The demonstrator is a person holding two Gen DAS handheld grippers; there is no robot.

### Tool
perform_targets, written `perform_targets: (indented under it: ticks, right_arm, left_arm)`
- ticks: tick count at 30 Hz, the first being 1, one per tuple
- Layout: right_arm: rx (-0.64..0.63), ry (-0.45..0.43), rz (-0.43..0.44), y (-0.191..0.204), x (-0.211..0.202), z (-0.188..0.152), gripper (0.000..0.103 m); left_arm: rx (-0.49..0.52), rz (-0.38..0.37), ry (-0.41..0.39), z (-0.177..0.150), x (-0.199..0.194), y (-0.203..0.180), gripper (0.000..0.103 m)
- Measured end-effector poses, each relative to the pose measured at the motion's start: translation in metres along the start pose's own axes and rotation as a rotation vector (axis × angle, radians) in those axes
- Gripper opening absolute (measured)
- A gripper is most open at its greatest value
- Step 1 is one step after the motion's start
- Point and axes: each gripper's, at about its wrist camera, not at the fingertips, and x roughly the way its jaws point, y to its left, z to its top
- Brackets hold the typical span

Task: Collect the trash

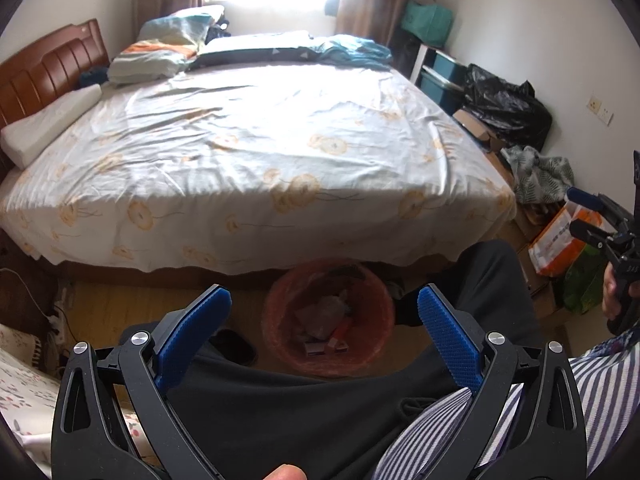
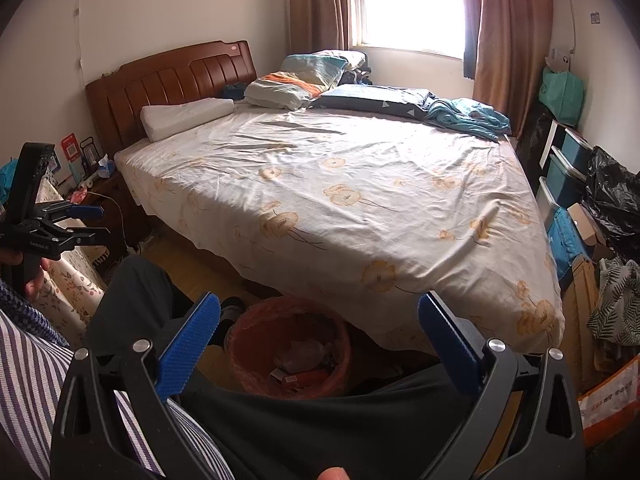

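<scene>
A wide bed (image 2: 340, 208) with wooden headboard (image 2: 172, 80) fills the white-walled room under a bright curtained window (image 2: 412, 4).

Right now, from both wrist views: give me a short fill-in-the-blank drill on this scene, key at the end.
1. The round orange trash bin stands on the floor at the foot of the ____.
2. Both the left gripper and the right gripper are ____, holding nothing.
3. The white contoured pillow lies next to the brown wooden ____.

Missing words: bed; open; headboard

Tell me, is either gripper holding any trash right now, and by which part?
Nothing is held. The left gripper and right gripper are both open and empty.
</scene>
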Motion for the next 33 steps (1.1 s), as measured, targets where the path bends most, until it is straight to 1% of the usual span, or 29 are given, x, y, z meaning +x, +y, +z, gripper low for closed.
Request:
perform_targets:
  ticks: [5,8,10,21,33]
  right_arm:
    - [0.003,-0.002,0.013,0.0013,-0.0005,-0.0012,0.098]
    - [0.006,0.002,0.011,0.0008,0.0007,-0.0011,0.098]
    - [0.021,0.005,0.020,-0.0017,0.0015,-0.0007,0.098]
    - [0.017,0.012,0.025,-0.0015,0.0023,0.0007,0.098]
    - [0.016,0.016,0.028,0.0000,0.0019,0.0020,0.098]
  left_arm:
    - [-0.017,-0.001,0.003,-0.0011,-0.0011,0.0026,0.097]
    - [-0.009,0.000,0.007,-0.0040,0.0005,0.0014,0.097]
    - [-0.018,-0.013,0.016,-0.0045,0.0018,0.0026,0.097]
    - [-0.009,-0.025,0.009,-0.0043,0.0010,0.0005,0.097]
    - [-0.011,-0.019,0.014,-0.0054,0.0016,0.0017,0.097]
